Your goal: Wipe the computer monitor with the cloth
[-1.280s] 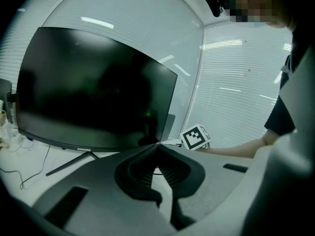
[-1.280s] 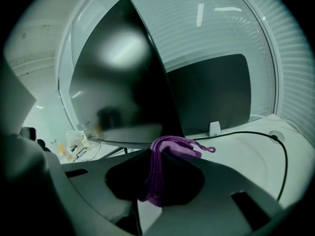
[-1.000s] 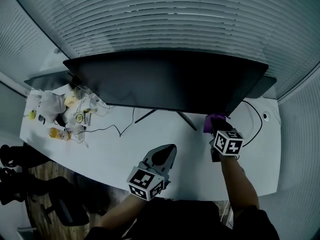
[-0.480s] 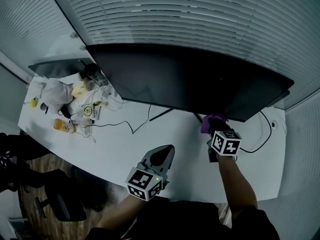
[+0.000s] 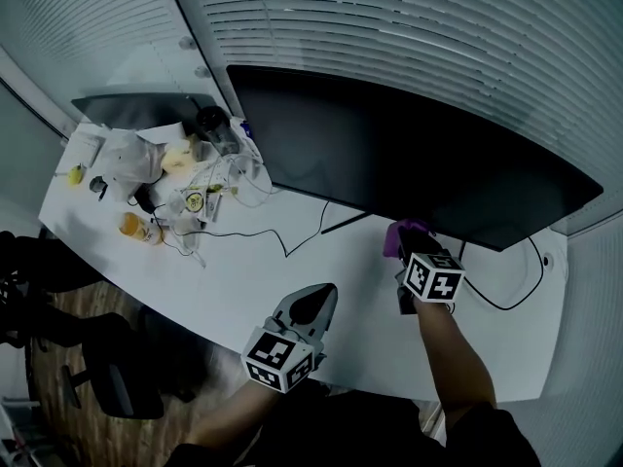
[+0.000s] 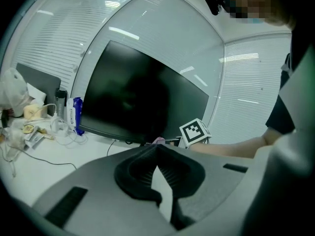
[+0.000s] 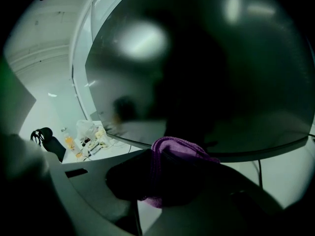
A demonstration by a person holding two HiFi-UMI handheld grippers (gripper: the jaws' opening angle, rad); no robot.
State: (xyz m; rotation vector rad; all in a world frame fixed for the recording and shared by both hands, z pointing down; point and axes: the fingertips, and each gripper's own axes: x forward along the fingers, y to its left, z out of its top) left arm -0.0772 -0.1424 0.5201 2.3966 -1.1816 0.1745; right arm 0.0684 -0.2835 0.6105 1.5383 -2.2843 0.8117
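A wide, dark computer monitor (image 5: 409, 163) stands on the white desk (image 5: 243, 270); its screen fills the right gripper view (image 7: 206, 73). My right gripper (image 5: 407, 246) is shut on a purple cloth (image 5: 401, 233), bunched between its jaws (image 7: 170, 168), just below the monitor's lower edge near the stand. The left gripper (image 5: 313, 305) hangs lower, over the desk's front edge, jaws together with nothing in them (image 6: 156, 173). In the left gripper view the monitor (image 6: 142, 102) lies ahead and the right gripper's marker cube (image 6: 194, 132) shows beside it.
Clutter lies at the desk's left end: a white bag (image 5: 127, 159), a dark cup (image 5: 214, 125), an orange bottle (image 5: 131, 227), tangled cables (image 5: 224, 188). A second dark screen (image 5: 136, 110) sits far left. A black cable (image 5: 506, 290) loops at right. Office chair (image 5: 107, 382) stands on the floor.
The head view has swung: monitor and desk now sit more tilted and to the right. The right gripper with the cloth has shifted slightly left and up, staying under the monitor's edge. Left gripper holds still.
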